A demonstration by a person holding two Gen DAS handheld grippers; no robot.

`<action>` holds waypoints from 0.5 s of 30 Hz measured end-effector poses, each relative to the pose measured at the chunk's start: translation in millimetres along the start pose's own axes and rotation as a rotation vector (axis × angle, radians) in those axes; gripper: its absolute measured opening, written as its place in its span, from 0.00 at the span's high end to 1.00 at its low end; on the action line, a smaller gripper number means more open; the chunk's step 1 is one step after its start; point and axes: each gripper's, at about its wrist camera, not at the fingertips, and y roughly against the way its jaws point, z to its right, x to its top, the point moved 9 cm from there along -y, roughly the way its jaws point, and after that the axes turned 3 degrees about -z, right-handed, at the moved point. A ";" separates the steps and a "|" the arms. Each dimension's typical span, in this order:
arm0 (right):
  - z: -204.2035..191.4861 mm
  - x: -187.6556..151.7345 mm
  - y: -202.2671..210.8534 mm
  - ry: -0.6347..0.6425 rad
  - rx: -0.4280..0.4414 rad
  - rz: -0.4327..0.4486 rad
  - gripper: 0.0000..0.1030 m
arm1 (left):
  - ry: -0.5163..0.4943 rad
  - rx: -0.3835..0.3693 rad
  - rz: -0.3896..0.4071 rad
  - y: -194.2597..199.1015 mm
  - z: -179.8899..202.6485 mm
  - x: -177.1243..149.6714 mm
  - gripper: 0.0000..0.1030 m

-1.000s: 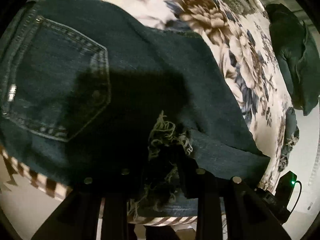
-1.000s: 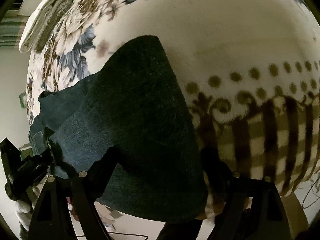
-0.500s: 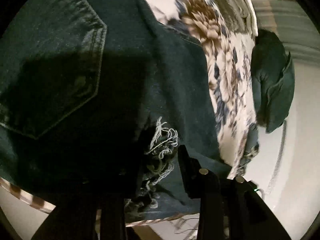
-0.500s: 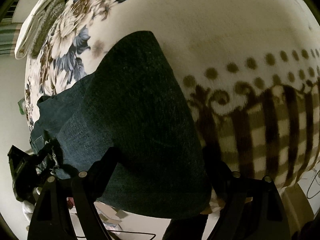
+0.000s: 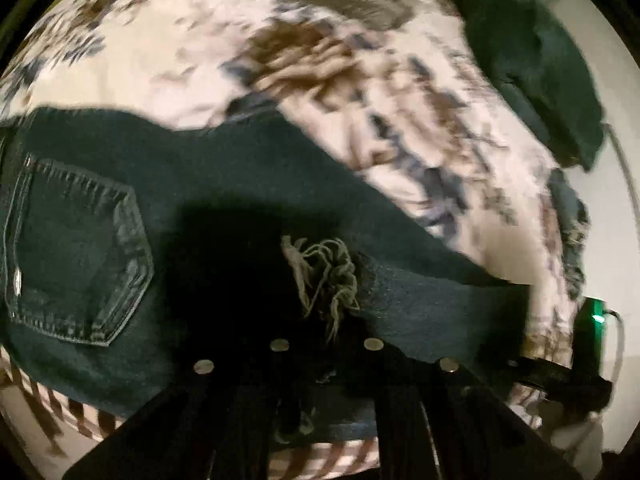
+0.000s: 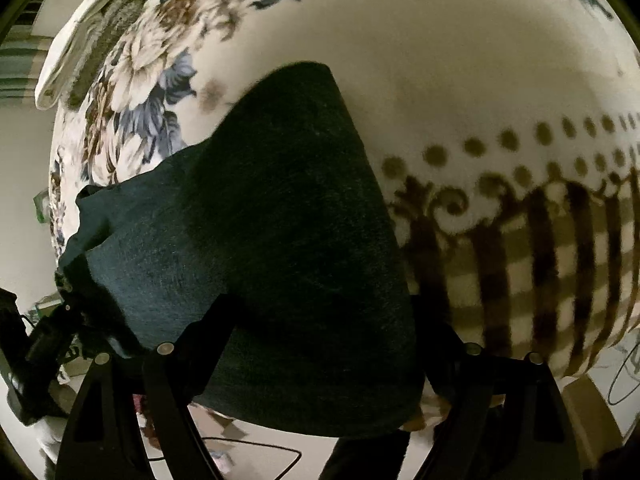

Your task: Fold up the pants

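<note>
Left gripper [image 5: 326,344] clenched on the pants [image 5: 240,208] at the frayed hem; right gripper [image 6: 320,344] spread wide over denim on the bed [image 6: 460,60].

pants [image 5: 240,200] on blanket [image 5: 360,60], garment [image 5: 532,68] behind

Dark blue jeans [image 5: 248,184] with pale frayed threads [image 5: 324,272] lie on a cream blanket [image 6: 460,60] patterned with brown-and-blue flowers and brown stripes.

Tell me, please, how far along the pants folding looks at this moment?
Early. The pants lie on the floral blanket, back pocket up. The left gripper sits at the frayed rip; the right gripper straddles a leg. Folding over remains.
</note>
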 end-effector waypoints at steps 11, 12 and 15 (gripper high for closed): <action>-29.1 -7.4 62.9 0.116 -0.174 0.239 0.16 | 0.304 -0.001 0.099 54.5 -62.0 -16.8 0.31; -45.4 -13.4 67.3 0.141 -0.127 0.253 0.16 | 0.323 0.012 0.125 65.3 -69.0 -18.1 0.27; -94.0 -32.0 54.0 0.204 0.034 0.216 0.25 | 0.367 0.095 0.177 84.2 -94.7 -24.6 0.25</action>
